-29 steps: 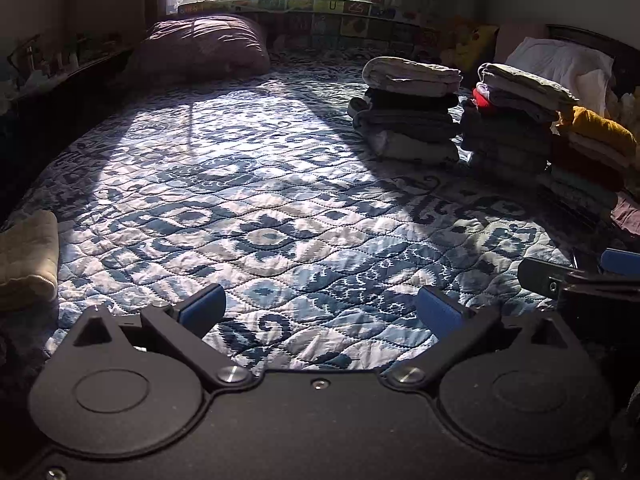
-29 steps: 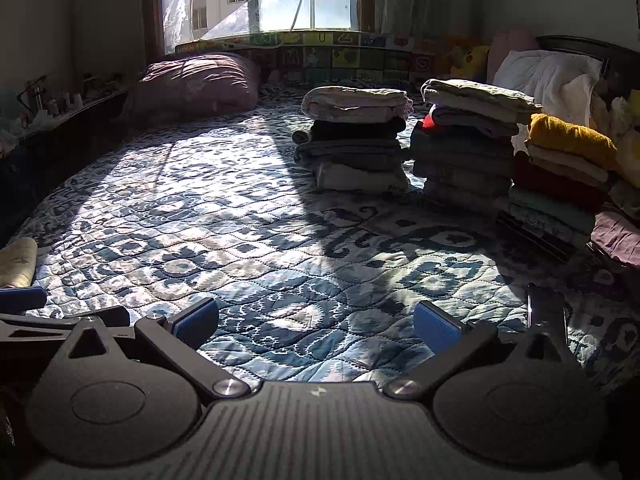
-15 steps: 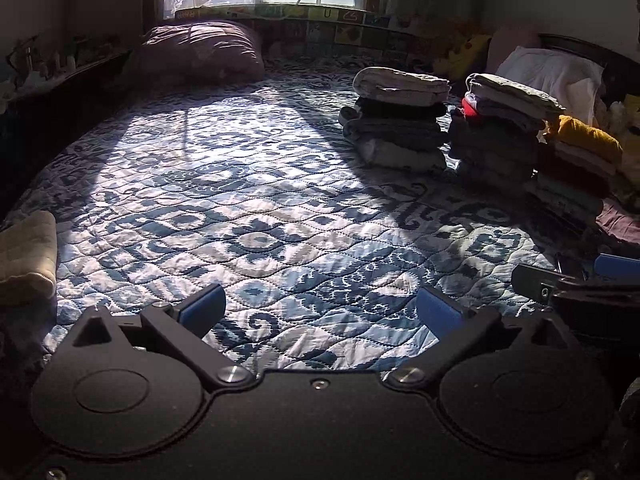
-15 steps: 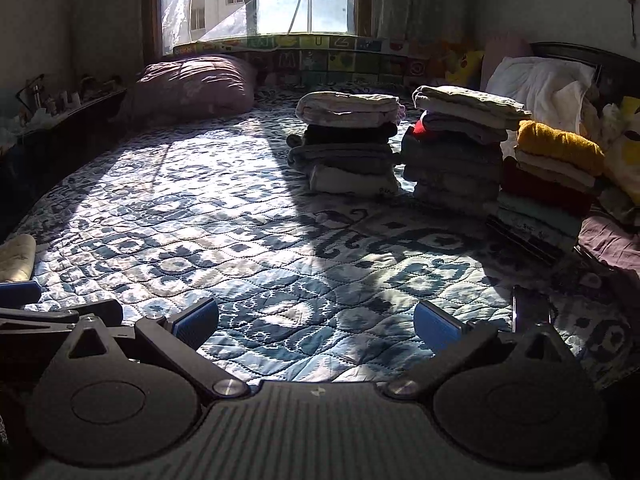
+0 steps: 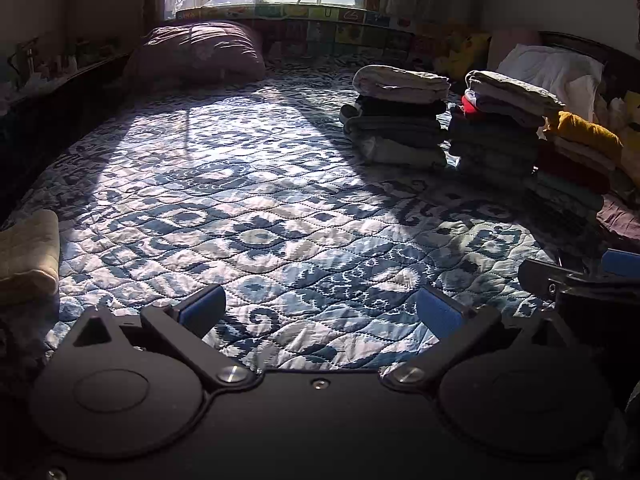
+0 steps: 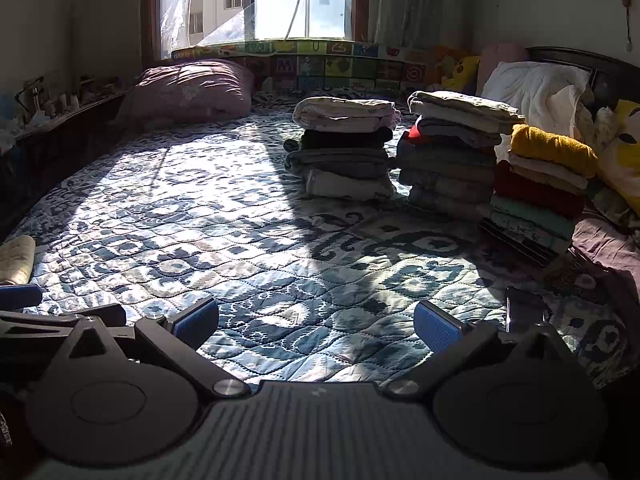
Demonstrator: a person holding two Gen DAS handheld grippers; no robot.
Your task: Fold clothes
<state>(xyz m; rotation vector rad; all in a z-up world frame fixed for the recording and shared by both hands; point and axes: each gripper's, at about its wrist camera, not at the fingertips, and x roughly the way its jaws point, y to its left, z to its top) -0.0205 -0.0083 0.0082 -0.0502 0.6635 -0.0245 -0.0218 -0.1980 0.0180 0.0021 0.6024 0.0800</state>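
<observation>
Well beyond both fingers (image 5: pixel 202 309), clothes stacks (image 5: pixel 400 128).

My folded clothes, three stacks (image 6: pixel 444 160) in row, right of centre in right wrist view, on quilt. Left stack (image 6: pixel 344 148): cream piece on top, dark, grey, pale below. Middle stack (image 6: pixel 452 152): beige top, red edge showing. Right stack (image 6: pixel 544 184): mustard top, dark red, mint beneath. Cream folded piece (image 5: pixel 28 256) alone at left edge.
</observation>
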